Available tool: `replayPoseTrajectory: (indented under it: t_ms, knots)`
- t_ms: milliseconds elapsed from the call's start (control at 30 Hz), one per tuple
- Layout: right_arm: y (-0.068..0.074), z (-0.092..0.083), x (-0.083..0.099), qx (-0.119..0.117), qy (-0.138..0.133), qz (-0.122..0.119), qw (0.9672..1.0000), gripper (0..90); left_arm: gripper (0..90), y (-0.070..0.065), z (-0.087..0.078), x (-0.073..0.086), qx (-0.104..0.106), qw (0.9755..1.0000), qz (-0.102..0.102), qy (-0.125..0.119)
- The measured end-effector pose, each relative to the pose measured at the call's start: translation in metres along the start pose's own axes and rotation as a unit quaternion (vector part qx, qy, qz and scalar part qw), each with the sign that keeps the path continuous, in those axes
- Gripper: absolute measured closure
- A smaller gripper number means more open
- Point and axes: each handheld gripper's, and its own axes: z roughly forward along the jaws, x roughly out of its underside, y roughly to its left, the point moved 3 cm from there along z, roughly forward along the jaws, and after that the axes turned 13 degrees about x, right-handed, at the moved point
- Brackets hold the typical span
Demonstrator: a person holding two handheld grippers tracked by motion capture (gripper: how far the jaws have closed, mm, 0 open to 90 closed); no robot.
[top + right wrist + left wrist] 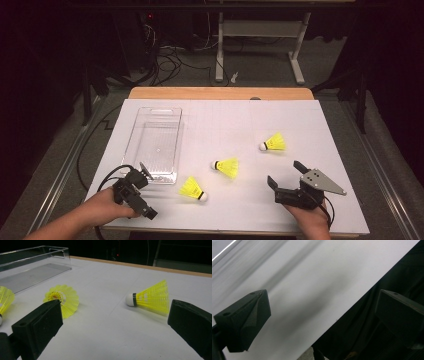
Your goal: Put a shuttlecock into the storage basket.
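Facing the far-right shuttlecock [150, 298] with my right tongs [112, 322]: it lies ahead of the jaws and a bit toward the right jaw, on the white table cover [240, 125]. Long axis runs roughly crosswise to my line of approach, white cork cap pointing left, yellow skirt flaring right. In the high view the same shuttlecock [273, 143] sits forward of my right tongs [286, 174], near but apart, and well away from my left tongs [144, 176], so the right hand is clearly the nearer one. Likely pick: close across the skirt just behind the cork.

Right jaws stand wide apart, holding nothing. Left tongs [319, 315] also gape wide and empty, aimed at bare cover and the dark table edge, at the near-left corner just beside the clear tray [131, 145].

Two more shuttlecocks: middle one [227, 167] with cork toward the tray, near one [193, 188] with cork pointing right. Both lie on the cover between my hands, none in the tray.

Materials: skirts are thin yellow plastic mesh, ribbed, light, springy, probably crush easily. Cork caps round, white, dark band behind. Tray is clear rigid plastic, rectangular, ribbed floor, empty. Jaw pads matte black, blocky.
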Motion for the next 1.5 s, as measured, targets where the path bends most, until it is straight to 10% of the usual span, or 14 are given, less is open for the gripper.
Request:
replayPoseTrajectory:
  t_ms: [1167,1500]
  knots:
    - [0.0,-0.001,-0.001,-0.003,-0.003,-0.001,1.0,0.1,4.9,-0.055,0.023,-0.007,0.042,0.9981,0.031,0.032]
    - [0.0,-0.001,-0.001,-0.002,-0.003,0.002,1.0,0.1,22.4,-0.065,0.018,-0.013,0.061,0.9971,0.037,0.026]
